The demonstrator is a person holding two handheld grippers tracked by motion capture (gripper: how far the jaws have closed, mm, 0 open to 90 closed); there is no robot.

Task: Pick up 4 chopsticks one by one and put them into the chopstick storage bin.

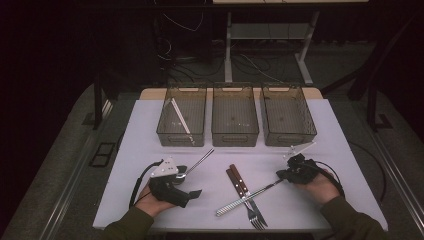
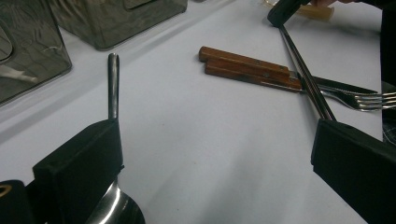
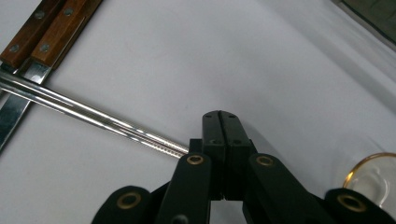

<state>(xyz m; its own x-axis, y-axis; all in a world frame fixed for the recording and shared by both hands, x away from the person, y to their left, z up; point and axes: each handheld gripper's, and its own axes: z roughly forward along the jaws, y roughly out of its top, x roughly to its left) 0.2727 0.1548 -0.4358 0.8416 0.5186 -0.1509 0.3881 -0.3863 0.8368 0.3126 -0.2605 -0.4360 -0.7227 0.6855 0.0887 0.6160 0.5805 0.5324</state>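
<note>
A person sorting cutlery at a white table [image 1: 150, 125] held a two-jaw tool in each hand; the right gripper [image 1: 283, 174] had its jaws pressed together on the tip of a pair of metal chopsticks [image 1: 247, 198], whose far end lay across a wooden-handled knife [image 1: 243, 186] and fork [image 1: 239, 192] near the front edge; the left gripper [image 1: 192, 193] stood wide apart and gripped nothing, with a spoon [image 1: 192, 167] lying just beside one jaw. The chopsticks, to judge by their shine, were thin, stiff and slippery steel, light but apt to pivot or slide apart when pinched at one end; a hold nearer the middle, or on the ribbed stretch, would likely steady them. Three smoky plastic bins [image 1: 235, 116] waited at the back, the left one [image 1: 181, 116] with a pale pair of sticks leaning inside.

The right gripper view showed the closed pads [image 3: 215, 135] meeting the ribbed chopstick end [image 3: 163, 148], and a gold-rimmed glass [image 3: 373, 177] at its corner; the left gripper view showed the spoon's handle [image 2: 113, 84] rising by the left jaw; the high view alone laid out the bins.
</note>
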